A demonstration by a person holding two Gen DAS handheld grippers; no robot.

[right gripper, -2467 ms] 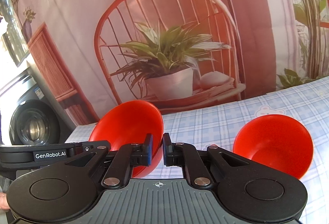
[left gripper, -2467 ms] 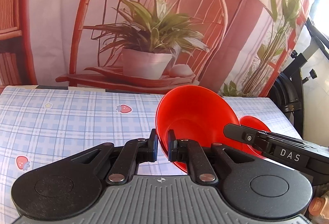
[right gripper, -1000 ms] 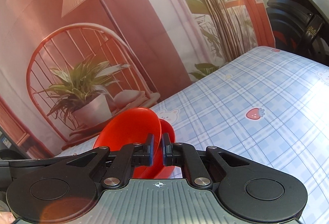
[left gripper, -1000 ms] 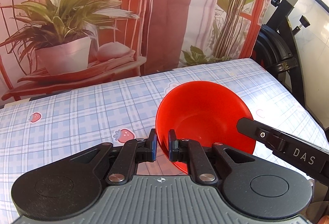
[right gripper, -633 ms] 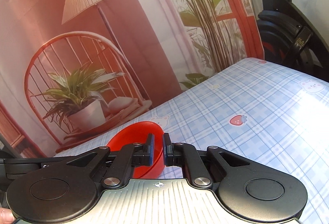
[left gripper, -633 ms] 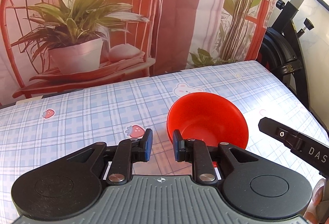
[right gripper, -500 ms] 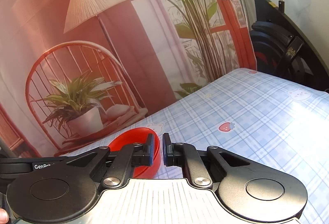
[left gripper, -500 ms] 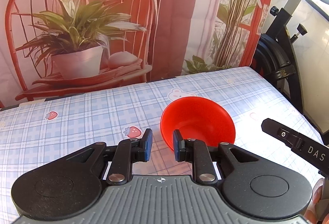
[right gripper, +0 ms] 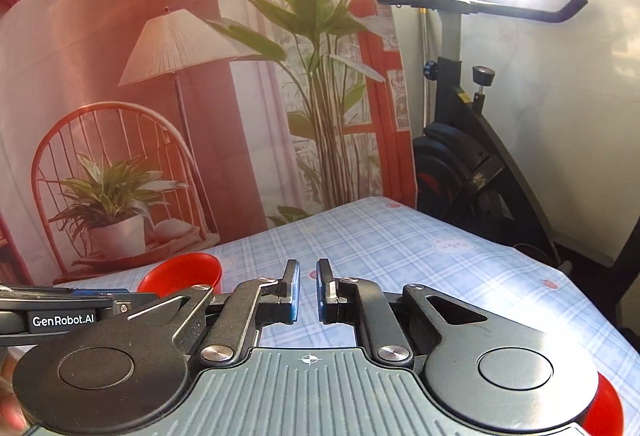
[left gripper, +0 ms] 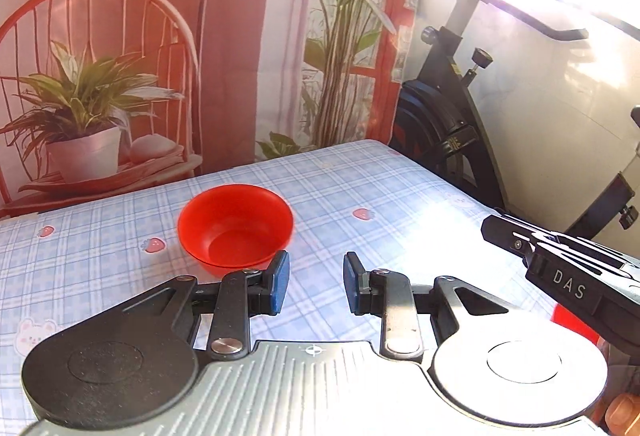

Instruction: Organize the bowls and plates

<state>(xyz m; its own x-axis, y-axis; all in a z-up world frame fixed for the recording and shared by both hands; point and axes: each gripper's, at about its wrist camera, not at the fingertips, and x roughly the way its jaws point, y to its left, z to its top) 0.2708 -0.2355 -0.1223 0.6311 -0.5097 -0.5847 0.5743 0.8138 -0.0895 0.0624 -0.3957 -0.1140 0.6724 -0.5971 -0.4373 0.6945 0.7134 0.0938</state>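
Note:
A red bowl [left gripper: 235, 226] stands upright on the checked tablecloth [left gripper: 380, 196], apart from both grippers; it looks nested in another red bowl. It also shows in the right wrist view [right gripper: 180, 273] at the left. My left gripper [left gripper: 313, 281] is open and empty, just short of the bowl and to its right. My right gripper [right gripper: 308, 286] is empty with its jaws slightly parted, over bare cloth. A red piece of another dish [right gripper: 608, 410] shows at the lower right edge, mostly hidden by the gripper body; it also shows in the left wrist view [left gripper: 570, 320].
A printed backdrop [left gripper: 120, 56] with a chair and plants hangs behind the table. An exercise bike [right gripper: 472, 156] stands past the table's right edge. The right gripper's body [left gripper: 560, 268] reaches in at the right of the left wrist view.
My left gripper let go of the red bowl, opened wide and drew back from it. My right gripper also pulled back and to the right, and its jaws parted a little.

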